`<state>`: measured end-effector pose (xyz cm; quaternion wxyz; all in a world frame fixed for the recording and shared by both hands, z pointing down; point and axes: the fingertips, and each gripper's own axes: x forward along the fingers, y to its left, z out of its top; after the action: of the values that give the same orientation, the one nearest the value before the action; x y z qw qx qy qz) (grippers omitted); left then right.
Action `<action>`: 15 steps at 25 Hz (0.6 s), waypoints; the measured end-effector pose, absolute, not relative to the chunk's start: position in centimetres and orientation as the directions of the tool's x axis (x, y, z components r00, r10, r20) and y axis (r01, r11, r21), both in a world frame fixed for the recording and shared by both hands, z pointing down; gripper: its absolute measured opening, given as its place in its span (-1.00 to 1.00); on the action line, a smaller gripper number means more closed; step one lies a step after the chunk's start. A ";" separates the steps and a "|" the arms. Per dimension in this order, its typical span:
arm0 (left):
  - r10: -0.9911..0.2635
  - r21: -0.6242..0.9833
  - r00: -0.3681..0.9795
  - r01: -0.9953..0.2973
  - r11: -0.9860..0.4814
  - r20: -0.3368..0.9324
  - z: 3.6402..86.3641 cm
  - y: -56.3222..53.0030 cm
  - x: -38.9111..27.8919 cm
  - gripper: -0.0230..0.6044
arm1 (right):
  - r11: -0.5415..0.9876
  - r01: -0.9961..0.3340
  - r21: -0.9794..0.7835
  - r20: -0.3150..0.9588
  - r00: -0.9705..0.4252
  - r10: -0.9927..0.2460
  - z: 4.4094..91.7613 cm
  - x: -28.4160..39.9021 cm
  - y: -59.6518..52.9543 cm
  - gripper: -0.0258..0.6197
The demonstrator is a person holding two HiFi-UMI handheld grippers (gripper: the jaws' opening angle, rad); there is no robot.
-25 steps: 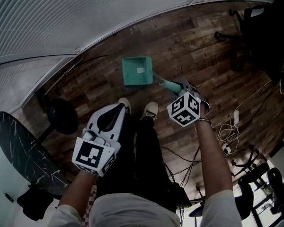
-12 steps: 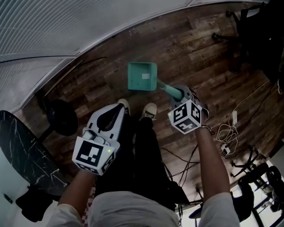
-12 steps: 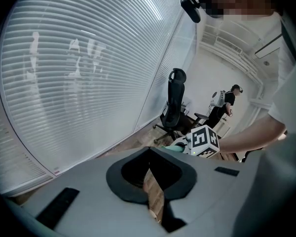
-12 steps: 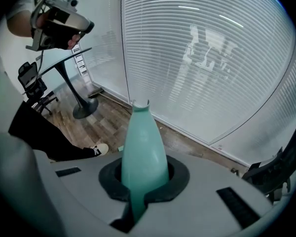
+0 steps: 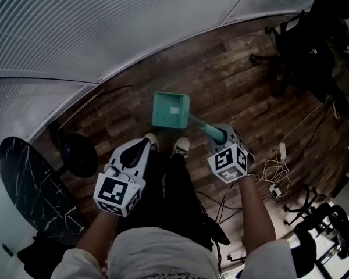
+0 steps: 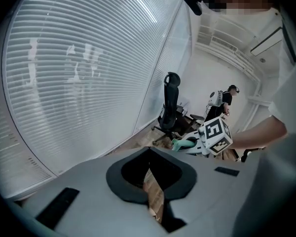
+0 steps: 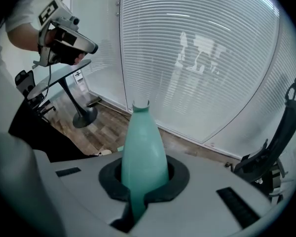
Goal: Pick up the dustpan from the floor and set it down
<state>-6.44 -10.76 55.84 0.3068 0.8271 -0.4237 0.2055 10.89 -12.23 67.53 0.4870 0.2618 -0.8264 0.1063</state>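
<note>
Head view: gripper (image 5: 220, 135) tight on dustpan (image 5: 170, 110)

I'm looking at the teal dustpan (image 5: 171, 110): its square tray is facing up at me with a small white label inside. It's hanging over the wooden floor (image 5: 232, 68), and its long handle (image 5: 202, 126) is sitting pinched in the right gripper (image 5: 220, 137).

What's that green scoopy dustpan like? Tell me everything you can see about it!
The dustpan is teal and looks like smooth plastic. Its pan is a squarish open tray with low walls and a small pale label inside, its open side facing up. A rounded handle runs from it to the right gripper, whose jaws are shut on it; nothing else seems to touch it. It seems to hang above the wooden floor, just ahead of the person's shoes.
</note>
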 end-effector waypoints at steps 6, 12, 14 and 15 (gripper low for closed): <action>-0.578 0.334 0.569 -0.818 -0.467 0.585 52.2 -8.6 -6.3 -0.85 | 0.801 -0.594 0.073 0.849 -0.384 -0.362 61.4 10.9 -10.9 -0.84; -0.592 0.339 0.581 -0.811 -0.477 0.559 48.5 -7.3 -6.4 -0.85 | 0.760 -0.646 0.071 0.844 -0.367 -0.391 56.0 10.8 -9.7 -0.84; -0.596 0.324 0.584 -0.808 -0.492 0.551 47.2 -6.9 -6.3 -0.85 | 0.748 -0.660 0.074 0.841 -0.362 -0.402 54.3 10.8 -9.2 -0.84; -0.599 0.316 0.586 -0.806 -0.501 0.546 46.6 -6.7 -6.3 -0.85 | 0.744 -0.664 0.077 0.839 -0.360 -0.409 53.6 10.7 -9.0 -0.84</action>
<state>-6.33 -6.67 46.56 0.2783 0.8459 -0.4150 0.1862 10.70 -8.96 53.55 0.4594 0.3300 -0.8129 0.1389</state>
